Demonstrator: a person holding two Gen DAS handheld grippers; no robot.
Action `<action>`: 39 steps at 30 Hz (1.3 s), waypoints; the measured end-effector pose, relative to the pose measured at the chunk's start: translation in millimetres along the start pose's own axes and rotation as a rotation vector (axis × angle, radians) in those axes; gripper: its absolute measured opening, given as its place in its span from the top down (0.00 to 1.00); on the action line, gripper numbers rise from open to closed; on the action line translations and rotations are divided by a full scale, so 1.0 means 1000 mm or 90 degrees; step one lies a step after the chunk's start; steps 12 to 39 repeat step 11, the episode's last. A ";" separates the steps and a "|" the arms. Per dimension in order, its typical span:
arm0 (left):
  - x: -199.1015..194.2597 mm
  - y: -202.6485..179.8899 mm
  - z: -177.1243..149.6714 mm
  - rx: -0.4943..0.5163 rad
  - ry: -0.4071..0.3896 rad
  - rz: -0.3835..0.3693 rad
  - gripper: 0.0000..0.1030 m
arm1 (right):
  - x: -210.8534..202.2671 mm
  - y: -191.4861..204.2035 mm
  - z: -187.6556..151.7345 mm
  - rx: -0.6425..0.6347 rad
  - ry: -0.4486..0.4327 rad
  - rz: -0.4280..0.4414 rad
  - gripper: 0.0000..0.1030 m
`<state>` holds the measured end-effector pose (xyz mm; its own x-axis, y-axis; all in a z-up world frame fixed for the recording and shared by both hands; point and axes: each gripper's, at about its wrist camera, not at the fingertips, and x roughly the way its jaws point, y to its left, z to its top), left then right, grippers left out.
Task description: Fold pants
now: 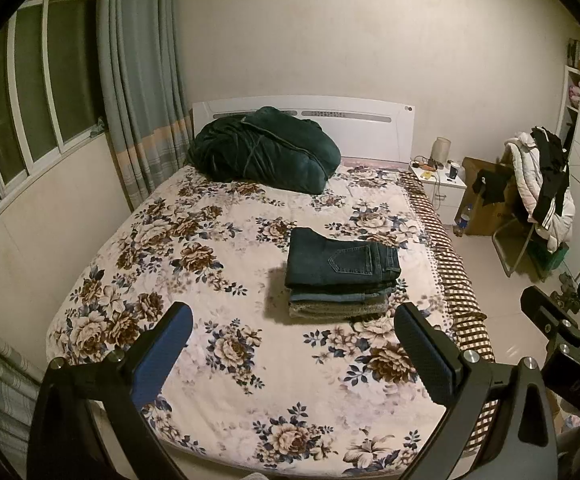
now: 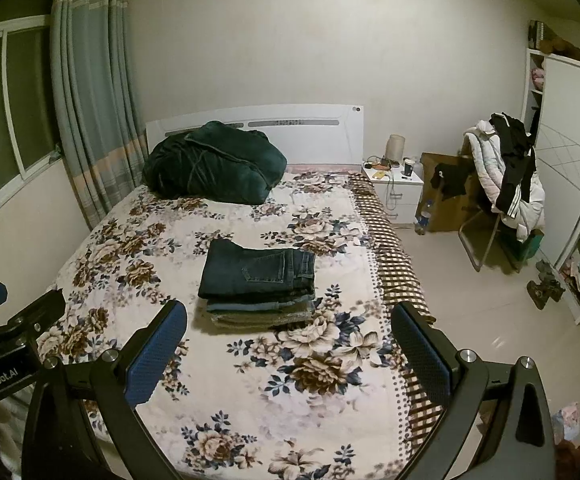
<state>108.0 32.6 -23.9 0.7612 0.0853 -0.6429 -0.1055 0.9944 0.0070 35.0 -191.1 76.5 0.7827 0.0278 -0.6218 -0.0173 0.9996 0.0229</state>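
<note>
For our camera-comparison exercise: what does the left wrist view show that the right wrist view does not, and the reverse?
Only the left wrist view shows the right gripper at its right edge. Only the right wrist view shows the left gripper at its left edge, with "GenRobot.AI" printed on it. Both show the bed, the stack of folded pants, the green blanket and the nightstand.
</note>
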 end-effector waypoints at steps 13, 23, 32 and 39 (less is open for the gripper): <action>-0.001 -0.001 0.000 -0.001 -0.006 0.002 0.00 | 0.000 0.000 -0.002 0.001 -0.001 -0.002 0.00; -0.001 -0.001 0.000 -0.001 -0.006 0.002 0.00 | 0.000 0.000 -0.002 0.001 -0.001 -0.002 0.00; -0.001 -0.001 0.000 -0.001 -0.006 0.002 0.00 | 0.000 0.000 -0.002 0.001 -0.001 -0.002 0.00; -0.001 -0.001 0.000 -0.001 -0.006 0.002 0.00 | 0.000 0.000 -0.002 0.001 -0.001 -0.002 0.00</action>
